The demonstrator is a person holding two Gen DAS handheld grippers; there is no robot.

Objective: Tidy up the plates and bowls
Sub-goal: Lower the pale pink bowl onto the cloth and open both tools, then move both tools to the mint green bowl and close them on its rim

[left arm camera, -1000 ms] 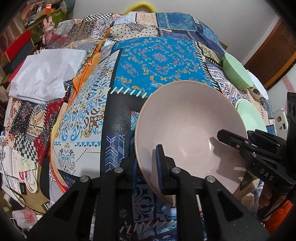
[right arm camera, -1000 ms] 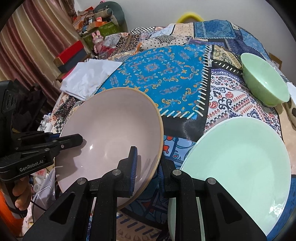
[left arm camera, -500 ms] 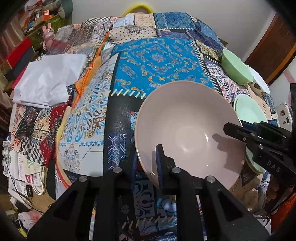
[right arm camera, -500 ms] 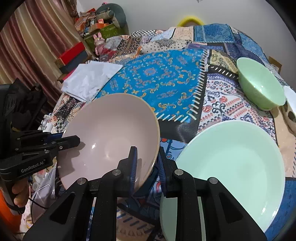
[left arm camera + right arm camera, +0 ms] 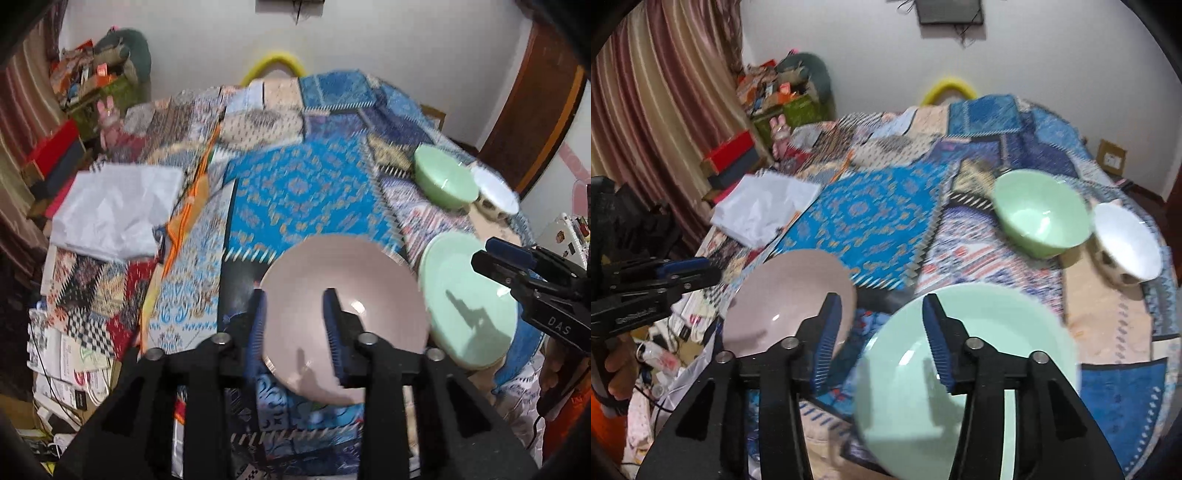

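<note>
Patchwork-covered table [image 5: 295, 192], cluttered room.

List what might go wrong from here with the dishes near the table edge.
1. The pink plate and the green plate lie near the table's front edge; a knock from either opened gripper, left or right, could push them off.
2. The green bowl and white bowl sit close together and could clink when lifted.

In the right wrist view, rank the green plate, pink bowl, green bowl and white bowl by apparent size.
1. green plate, nearest the camera
2. pink bowl
3. green bowl
4. white bowl, though farther off, so its rank against the green bowl is unsure
</note>
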